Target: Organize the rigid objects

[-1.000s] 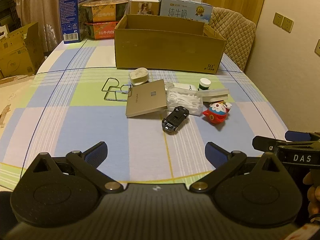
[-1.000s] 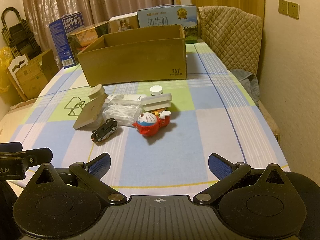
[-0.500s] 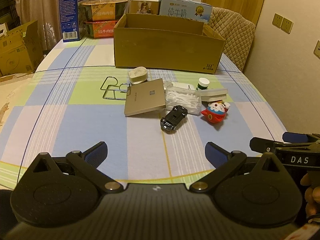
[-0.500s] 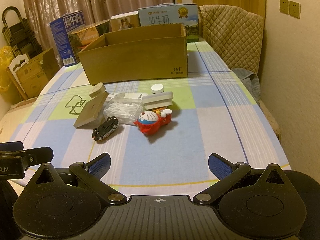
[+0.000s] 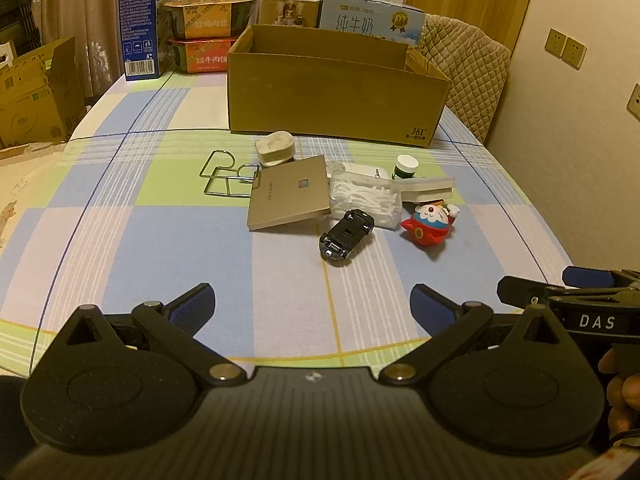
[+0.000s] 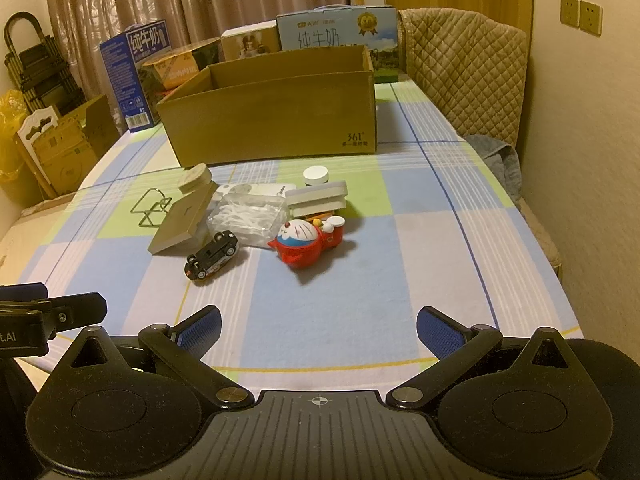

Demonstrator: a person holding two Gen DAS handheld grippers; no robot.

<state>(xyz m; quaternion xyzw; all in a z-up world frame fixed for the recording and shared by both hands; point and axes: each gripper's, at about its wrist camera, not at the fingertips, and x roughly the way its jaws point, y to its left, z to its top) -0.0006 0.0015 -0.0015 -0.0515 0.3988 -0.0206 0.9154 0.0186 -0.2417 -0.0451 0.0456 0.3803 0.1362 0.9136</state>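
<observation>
Both grippers edge closer to the clutter, jaws spread wide and empty; cardboard box (image 5: pixel 336 92) reads "361°", flat gold box (image 5: pixel 288 196) "TP-LINK".

Black grippers, blue-padded fingers (image 5: pixel 192 304)

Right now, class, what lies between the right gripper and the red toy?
Only bare checked tablecloth lies between the open right gripper and the red toy, seen in the right wrist view.

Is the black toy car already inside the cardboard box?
No. The black toy car lies on the checked tablecloth in front of the cardboard box, beside the clear plastic case.
</observation>
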